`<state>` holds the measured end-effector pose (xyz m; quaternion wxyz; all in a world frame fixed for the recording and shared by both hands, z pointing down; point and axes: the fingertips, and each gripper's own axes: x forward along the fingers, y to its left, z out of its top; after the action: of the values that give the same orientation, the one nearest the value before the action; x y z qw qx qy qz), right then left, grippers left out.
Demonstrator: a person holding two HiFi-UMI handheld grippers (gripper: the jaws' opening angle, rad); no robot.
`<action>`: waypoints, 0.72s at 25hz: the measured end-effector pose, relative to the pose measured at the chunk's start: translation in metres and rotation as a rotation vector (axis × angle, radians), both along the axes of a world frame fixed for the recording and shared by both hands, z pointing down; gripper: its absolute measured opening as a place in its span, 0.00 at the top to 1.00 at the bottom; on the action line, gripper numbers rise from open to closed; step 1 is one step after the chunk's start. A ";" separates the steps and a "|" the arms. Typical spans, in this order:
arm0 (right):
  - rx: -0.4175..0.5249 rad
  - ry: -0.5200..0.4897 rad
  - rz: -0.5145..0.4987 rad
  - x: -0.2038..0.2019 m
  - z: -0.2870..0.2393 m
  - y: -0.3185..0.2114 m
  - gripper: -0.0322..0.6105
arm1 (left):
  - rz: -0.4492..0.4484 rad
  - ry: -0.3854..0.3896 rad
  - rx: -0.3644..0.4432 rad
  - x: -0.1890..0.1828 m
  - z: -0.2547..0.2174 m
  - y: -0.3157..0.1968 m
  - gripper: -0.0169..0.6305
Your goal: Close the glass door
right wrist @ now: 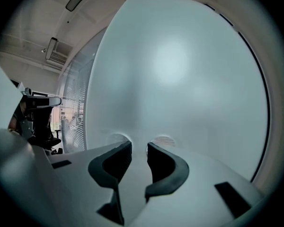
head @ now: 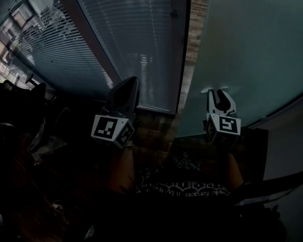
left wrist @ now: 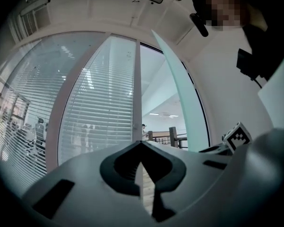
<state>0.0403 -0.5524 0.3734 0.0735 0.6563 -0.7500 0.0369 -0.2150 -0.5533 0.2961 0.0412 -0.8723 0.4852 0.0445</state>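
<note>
Glass door (head: 247, 49), frosted, fills right of frame, gap along its left edge not yet shut, closing unfinished; right gripper (head: 216, 93), jaws parted, empty, tips at the pane; left gripper (head: 130, 85), centre-left, jaws together, empty.

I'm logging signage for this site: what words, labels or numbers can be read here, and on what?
No text reads clearly.
Pale print on the dark garment: upside down, too blurred to read.
Left gripper's cube and right gripper's cube: square patterns only, no words.
</note>
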 end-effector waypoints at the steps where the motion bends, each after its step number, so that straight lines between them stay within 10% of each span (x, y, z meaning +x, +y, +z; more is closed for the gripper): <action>1: 0.004 0.002 0.000 0.000 -0.001 -0.005 0.79 | -0.002 0.005 0.001 0.002 -0.002 -0.004 0.97; 18: 0.007 0.000 0.019 -0.001 -0.001 -0.106 0.79 | 0.009 -0.005 -0.013 0.019 -0.006 -0.095 0.97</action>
<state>0.0396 -0.6586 0.3721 0.0708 0.6635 -0.7440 0.0348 -0.1958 -0.6486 0.2904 0.0366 -0.8747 0.4816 0.0393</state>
